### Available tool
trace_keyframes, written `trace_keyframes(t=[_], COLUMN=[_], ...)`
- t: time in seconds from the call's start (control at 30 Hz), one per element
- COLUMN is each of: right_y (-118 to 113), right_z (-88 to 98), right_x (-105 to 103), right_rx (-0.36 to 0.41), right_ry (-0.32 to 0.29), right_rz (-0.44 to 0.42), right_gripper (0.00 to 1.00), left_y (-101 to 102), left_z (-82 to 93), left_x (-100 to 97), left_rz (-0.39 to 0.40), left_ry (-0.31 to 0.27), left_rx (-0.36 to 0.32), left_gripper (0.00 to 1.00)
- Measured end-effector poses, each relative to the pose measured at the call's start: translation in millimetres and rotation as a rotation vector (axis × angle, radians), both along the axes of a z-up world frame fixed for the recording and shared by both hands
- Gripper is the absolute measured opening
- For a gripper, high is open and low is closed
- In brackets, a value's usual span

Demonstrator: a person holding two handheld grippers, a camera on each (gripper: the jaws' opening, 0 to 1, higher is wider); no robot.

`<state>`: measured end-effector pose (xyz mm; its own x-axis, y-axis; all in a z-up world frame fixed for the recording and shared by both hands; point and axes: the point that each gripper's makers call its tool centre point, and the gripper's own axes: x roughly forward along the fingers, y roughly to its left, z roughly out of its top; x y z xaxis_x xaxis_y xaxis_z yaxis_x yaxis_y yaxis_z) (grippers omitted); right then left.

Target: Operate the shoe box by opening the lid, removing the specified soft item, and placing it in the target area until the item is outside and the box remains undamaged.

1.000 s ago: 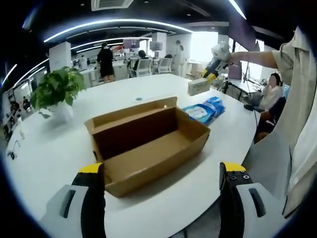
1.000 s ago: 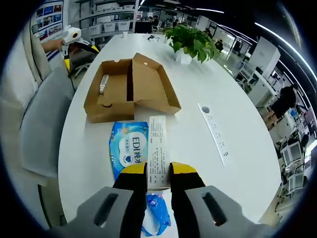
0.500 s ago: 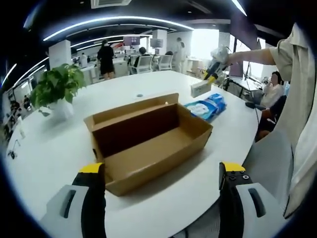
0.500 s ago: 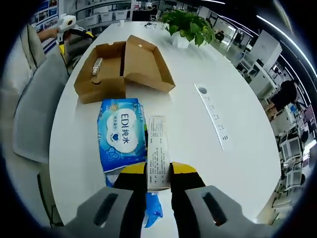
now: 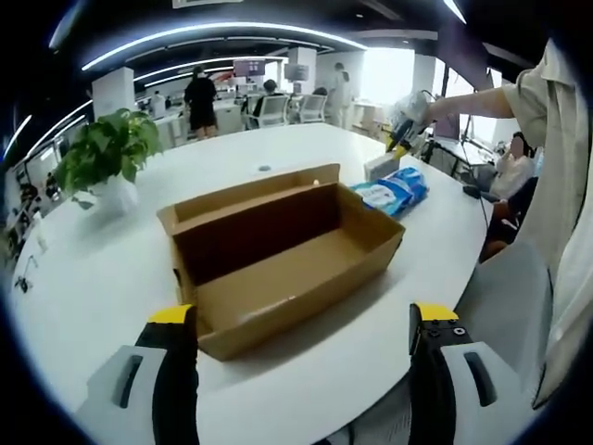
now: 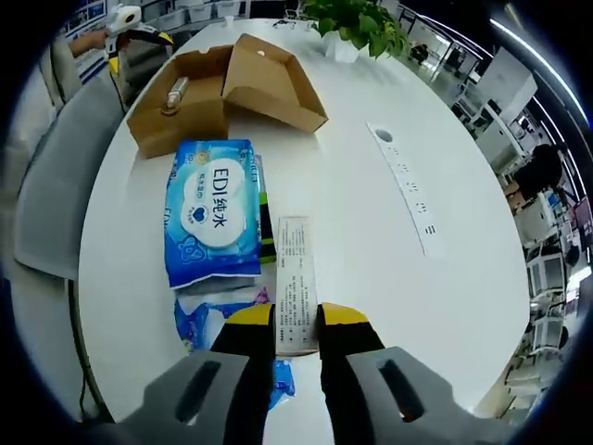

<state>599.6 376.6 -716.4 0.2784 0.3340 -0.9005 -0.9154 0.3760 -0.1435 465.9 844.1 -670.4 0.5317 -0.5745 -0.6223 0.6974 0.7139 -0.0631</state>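
An open brown shoe box lies on the white table, its lid folded back; the same shoe box holds a pale cylinder at one end. My left gripper is open, short of the box's near side, holding nothing. My right gripper is shut on a long white carton, beside a blue wipes pack lying on the table. From the left gripper view, the right gripper holds the white carton just past the wipes pack.
A potted plant stands on the far left of the table. A second blue pack lies under the wipes. A cable slot strip runs along the table. A grey chair and a person's sleeve border the near edge.
My right gripper has carried the white carton lower and along the table, so the wipes pack now lies right beside it. My left gripper stays open and almost still.
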Motion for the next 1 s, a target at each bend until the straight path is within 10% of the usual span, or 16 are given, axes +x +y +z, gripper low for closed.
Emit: trace_keyframes(t=[1.0], right_y=[-57.9], right_z=[-34.0], right_x=[-8.8], right_rx=[-0.220], right_ry=[0.022], right_rz=[0.088], right_gripper=[0.15], left_y=[-0.1], left_z=[-8.2], left_x=[-3.6], left_rz=[-0.010], left_ry=[0.028], left_rx=[0.018], left_gripper=[0.97])
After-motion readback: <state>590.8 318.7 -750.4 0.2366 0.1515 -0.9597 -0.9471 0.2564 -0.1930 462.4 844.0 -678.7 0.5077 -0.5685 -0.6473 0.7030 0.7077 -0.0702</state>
